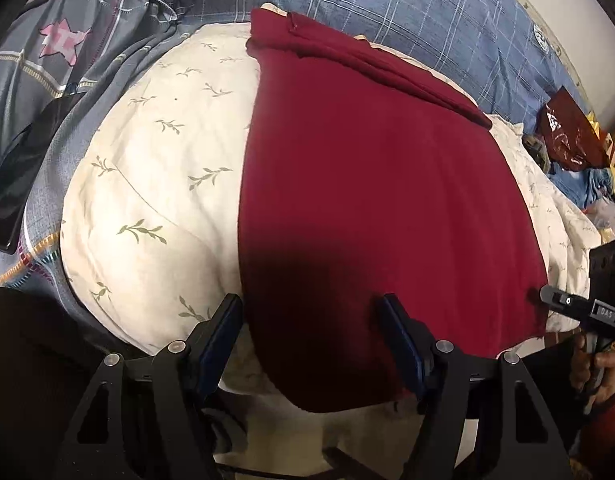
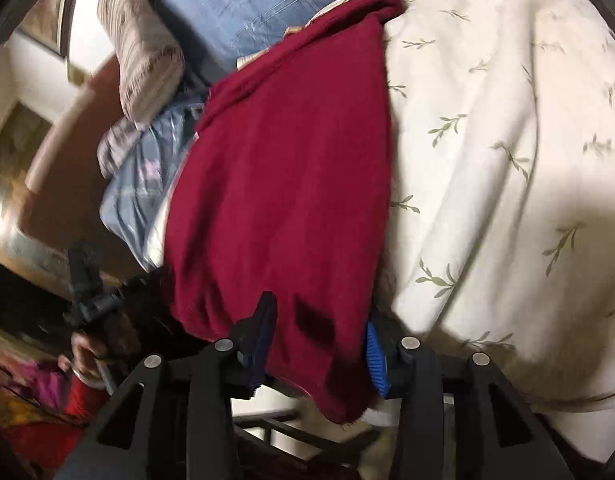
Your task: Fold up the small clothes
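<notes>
Near hem of dark red garment closest to both cameras, draped over front edge of cream leaf-print quilt on the bed. Spread lengthwise up the quilt, far end bunched into a ridge near the blue plaid cover. Likely laid flat like this so both near corners can be taken together and carried away for a fold.

Left hand-held gripper: jaws spread wide, straddling the garment's left edge. One pad over quilt, other over red fabric, nothing pinched. Looks staged for a grab, not committed.

Right hand-held gripper: jaws partly drawn in, red hem hanging between them. Blue ribbed pad sits at the cloth's right edge, dark pad against the cloth's face. Frame blurred; cannot tell whether pads actually bite or just flank the fabric.

In the left wrist view, right hand-held gripper sits at the garment's right corner, person's hand on its handle.

Judgement: early in the fold, corner pickup stage. Risk: pinching quilt along with hem on the left side.
</notes>
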